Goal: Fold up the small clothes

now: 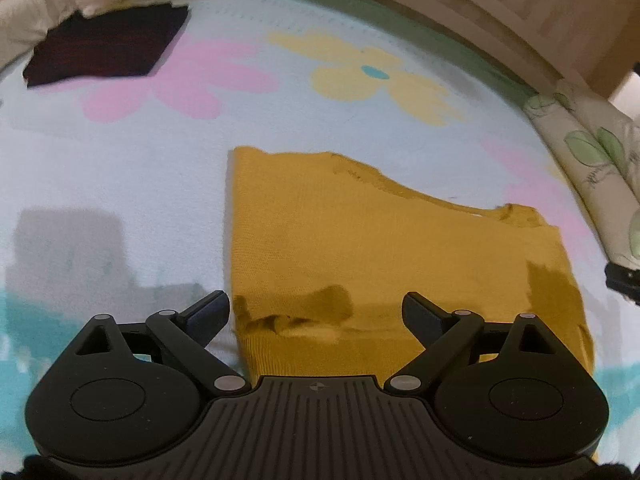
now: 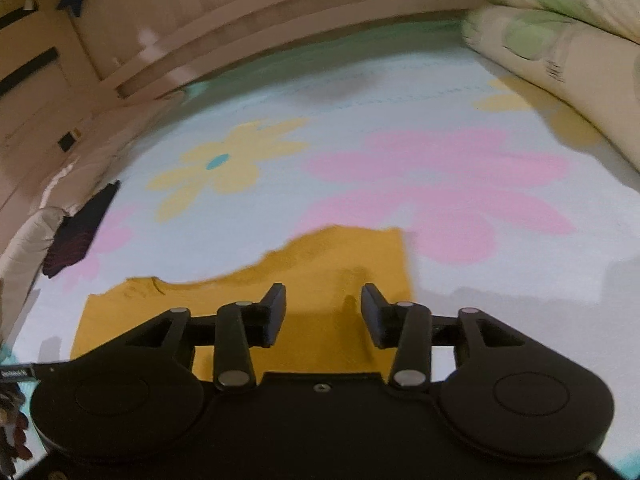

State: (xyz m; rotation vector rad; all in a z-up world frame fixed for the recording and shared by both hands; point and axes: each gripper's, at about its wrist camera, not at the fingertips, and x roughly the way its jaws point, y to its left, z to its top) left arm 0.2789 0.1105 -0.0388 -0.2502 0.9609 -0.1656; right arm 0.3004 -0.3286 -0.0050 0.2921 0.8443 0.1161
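Observation:
A mustard-yellow knitted garment (image 1: 360, 248) lies flat and folded on the flowered sheet (image 1: 120, 184). My left gripper (image 1: 316, 312) hovers over its near edge, jaws wide open, with nothing between the fingers. In the right wrist view the same yellow garment (image 2: 320, 272) lies below my right gripper (image 2: 323, 304), which stands open above the cloth, its pads apart from the fabric. A dark folded garment (image 1: 108, 46) rests at the far left of the sheet, seen also at the left edge as the dark garment (image 2: 80, 232).
A wooden bed frame (image 2: 260, 40) curves round the far side. Leaf-printed pillows (image 2: 560, 40) lie at the right, with the same pillows (image 1: 592, 160) at the left wrist view's right edge. A pale cushion (image 1: 28, 12) sits beside the dark garment.

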